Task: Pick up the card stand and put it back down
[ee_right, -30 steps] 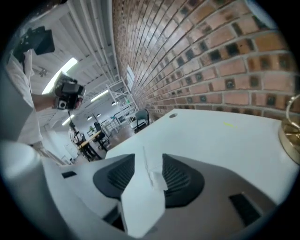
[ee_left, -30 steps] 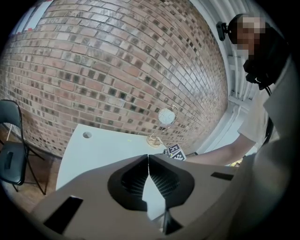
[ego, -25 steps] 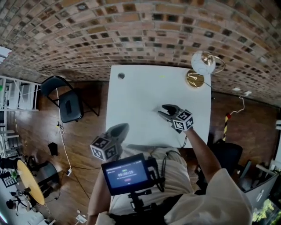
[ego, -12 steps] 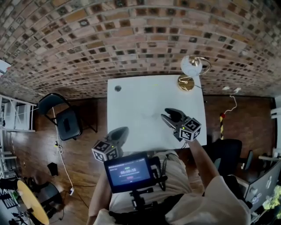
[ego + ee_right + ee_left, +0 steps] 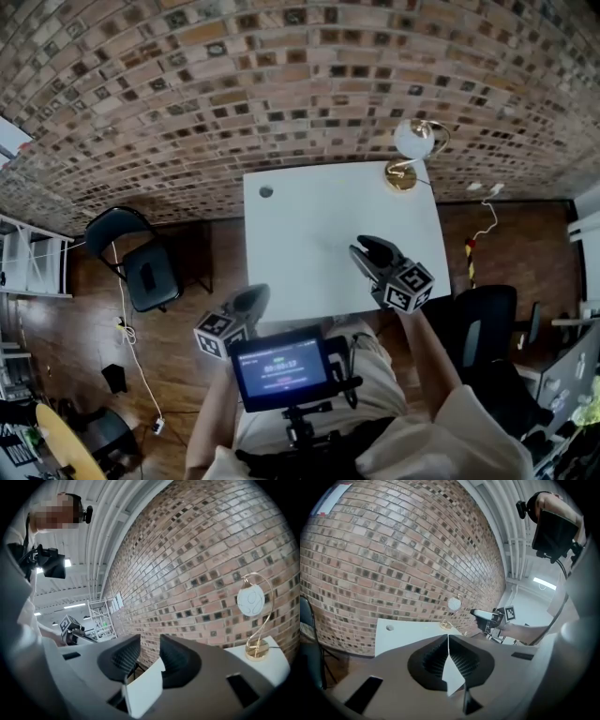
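Head view: white worktop (image 5: 309, 220) against a brick wall (image 5: 281, 84). The card stand (image 5: 410, 157) sits upright at the far right corner, alone there. It is well apart from both grippers.

- Left gripper (image 5: 253, 298): at the near left edge of the worktop. In the left gripper view (image 5: 448, 641) its jaws are pressed together with nothing in them.
- Right gripper (image 5: 368, 251): over the near right part of the worktop, pointing roughly toward the wall. In the right gripper view (image 5: 150, 641) its jaws stand part-way apart and have just been closing. Only air is between them, with the stand (image 5: 255, 620) off to the right on the worktop corner.

Stand build, from the right gripper view:
- Thin gold wire curls up and over from a small round gold base (image 5: 257, 652).
- A white disc (image 5: 252, 599) is carried inside the loop.

Handling, as a judgement:
- Light overall, with most of the weight probably in the base.
- The metal is stiff, but the wire is thin enough to bend under a hard squeeze.
- The polished gold finish is likely slick.
- The disc could twist or slip out if pinched.

Best hold is probably low on the wire stem just above the base, or across the base rim. The jaws should close gently and the stand should stay upright. The right gripper is the nearer one.
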`<state>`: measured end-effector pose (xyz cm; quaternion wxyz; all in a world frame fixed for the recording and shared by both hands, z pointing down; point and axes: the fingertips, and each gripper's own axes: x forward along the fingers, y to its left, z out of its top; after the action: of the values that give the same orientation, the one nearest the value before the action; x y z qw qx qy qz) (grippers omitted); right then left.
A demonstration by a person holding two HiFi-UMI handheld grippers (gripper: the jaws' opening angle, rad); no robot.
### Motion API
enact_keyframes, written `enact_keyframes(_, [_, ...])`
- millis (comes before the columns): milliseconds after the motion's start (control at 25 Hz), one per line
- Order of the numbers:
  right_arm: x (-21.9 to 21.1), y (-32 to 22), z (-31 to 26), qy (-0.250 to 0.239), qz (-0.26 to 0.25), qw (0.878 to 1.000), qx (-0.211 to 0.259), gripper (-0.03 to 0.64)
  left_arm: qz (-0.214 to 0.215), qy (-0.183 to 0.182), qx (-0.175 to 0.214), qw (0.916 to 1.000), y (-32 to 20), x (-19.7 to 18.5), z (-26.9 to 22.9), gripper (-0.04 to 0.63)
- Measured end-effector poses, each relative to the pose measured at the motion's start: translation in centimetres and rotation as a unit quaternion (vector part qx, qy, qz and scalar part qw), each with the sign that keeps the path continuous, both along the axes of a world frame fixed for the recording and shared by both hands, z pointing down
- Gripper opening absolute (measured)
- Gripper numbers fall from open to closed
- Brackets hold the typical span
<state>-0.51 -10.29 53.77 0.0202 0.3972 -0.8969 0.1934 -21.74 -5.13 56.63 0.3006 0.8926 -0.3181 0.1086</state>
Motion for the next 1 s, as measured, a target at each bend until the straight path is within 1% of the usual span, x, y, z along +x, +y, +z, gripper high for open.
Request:
enact_keyframes(200, [-2.4,2.4,-1.1,0.029,0.022,0.999,0.003,0.127,0.006,0.011,-0.001,0.9999,1.6,-2.6,-0.6,0.006])
enact_keyframes(360, [-4.0,4.4,-1.9,0.046,0.044,0.998,0.009,0.11,0.01,0.012,0.007,0.9998,2.5,-4.9,-0.5,0.006])
enact_keyframes(520, [-4.9,6.3,-2.6,0.058,0.06,0.996,0.016,0.109,0.018,0.019,0.018,0.9995,3.0,-6.0,-0.9,0.006])
enact_keyframes(760, [-5.1,9.6,-1.8,0.087,0.078,0.993,0.003,0.106,0.026,0.039,0.012,0.9988,5.3,-7.0,-0.9,0.006])
enact_keyframes(880, [-4.3,11.4,-2.1,0.102,0.093,0.99,0.003,0.104,0.028,0.054,-0.002,0.9981,6.5,-7.0,0.2,0.006])
enact_keyframes(1000, [-3.6,12.8,-2.4,0.11,0.109,0.988,0.007,0.1,0.037,0.056,-0.015,0.9976,7.5,-6.6,1.6,0.005])
